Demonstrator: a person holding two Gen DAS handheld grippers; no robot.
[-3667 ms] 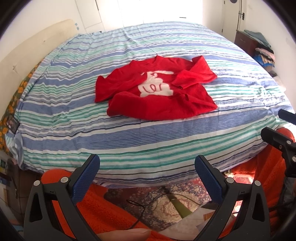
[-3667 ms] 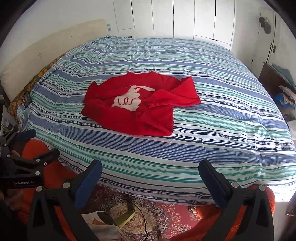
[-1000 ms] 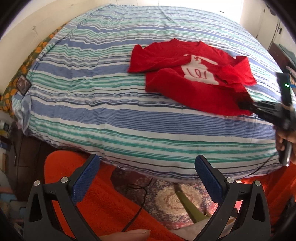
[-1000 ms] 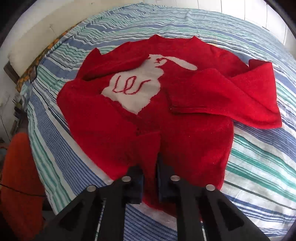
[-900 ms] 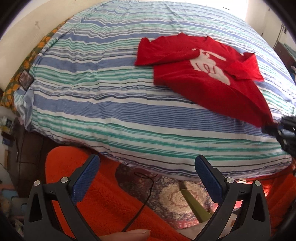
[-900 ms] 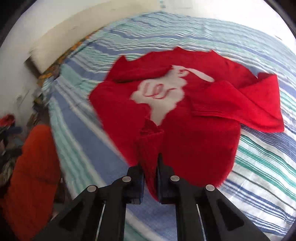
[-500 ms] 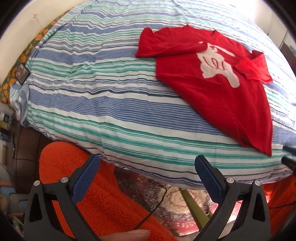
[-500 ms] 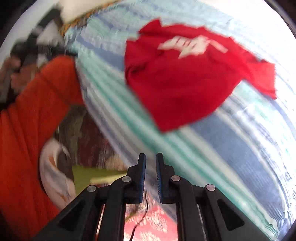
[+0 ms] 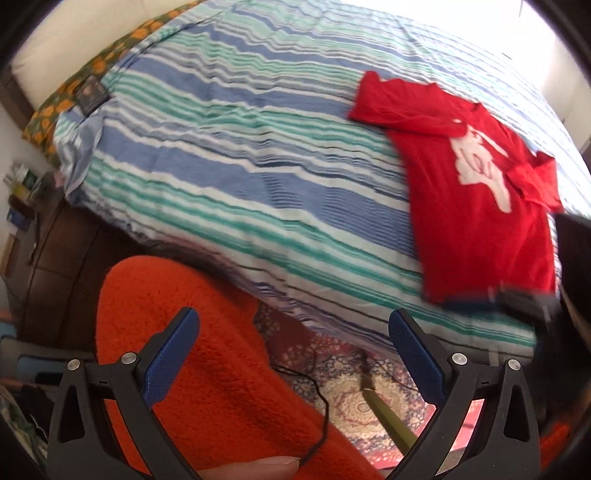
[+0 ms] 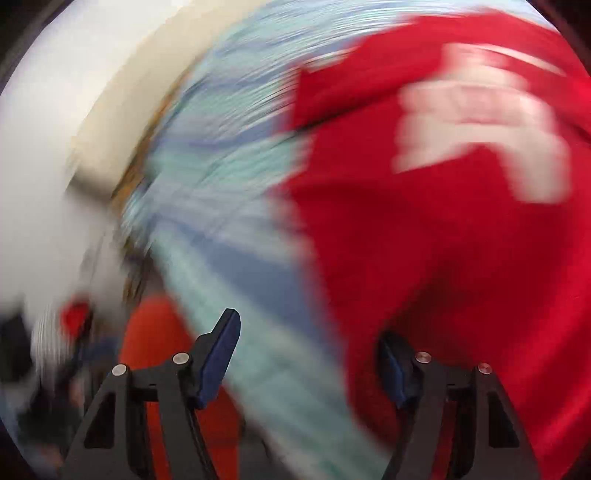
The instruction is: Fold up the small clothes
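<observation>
A red sweater (image 9: 476, 206) with a white figure on its chest lies flat on the striped bed cover (image 9: 240, 147), its hem at the bed's near edge. One sleeve stretches left; the other is folded over at the right. My left gripper (image 9: 291, 332) is open and empty, off the bed's edge and left of the sweater. My right gripper (image 10: 306, 365) is blurred by motion and its jaws are opening. The sweater's lower left corner (image 10: 369, 369) lies between them by the right finger, with no pad pressing on it. That gripper shows as a dark smear (image 9: 495, 297) at the hem.
Orange fleece (image 9: 184, 350) fills the space below the bed's edge under my left gripper. A patterned rug (image 9: 351, 395) with a black cable and a green object (image 9: 388, 413) lies on the floor. A cream headboard (image 9: 74, 33) runs along the far left.
The right gripper dragged the sweater's hem toward the bed's near edge, let it go, then swung back over the hem with its jaws spreading. The sweater's body now lies flat.
</observation>
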